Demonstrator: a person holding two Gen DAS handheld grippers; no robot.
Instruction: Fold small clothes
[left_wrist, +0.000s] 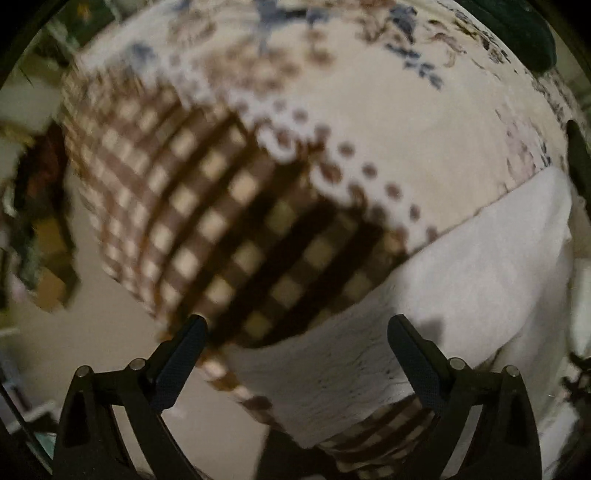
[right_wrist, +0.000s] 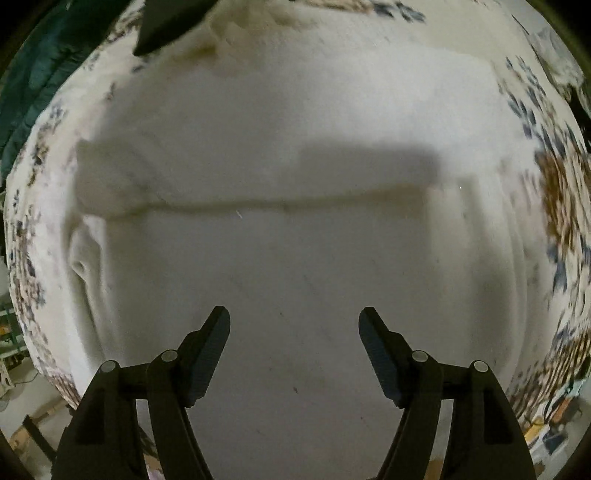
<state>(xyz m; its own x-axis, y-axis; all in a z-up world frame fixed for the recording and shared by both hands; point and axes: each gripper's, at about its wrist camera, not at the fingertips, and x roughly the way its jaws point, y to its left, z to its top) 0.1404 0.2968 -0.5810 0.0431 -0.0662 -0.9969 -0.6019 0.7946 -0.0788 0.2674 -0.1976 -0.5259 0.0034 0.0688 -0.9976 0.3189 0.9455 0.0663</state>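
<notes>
White cloth (right_wrist: 295, 240) lies flat on the bed (right_wrist: 554, 192) under my wide-open, empty right claw (right_wrist: 294, 321); left claw (left_wrist: 295, 328) open too. Soft, limp; I'd pinch an edge.

White garment (right_wrist: 295, 258) flat, partly folded

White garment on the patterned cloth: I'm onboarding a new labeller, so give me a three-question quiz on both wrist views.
1. True or false: the right gripper is shut on the white garment.
2. In the left view, which pattern lies beyond the left gripper? A) brown checked cloth B) red stripes
3. Fill in: both grippers' jaws are ____.

Key: 1 false; 2 A; 3 open.
</notes>
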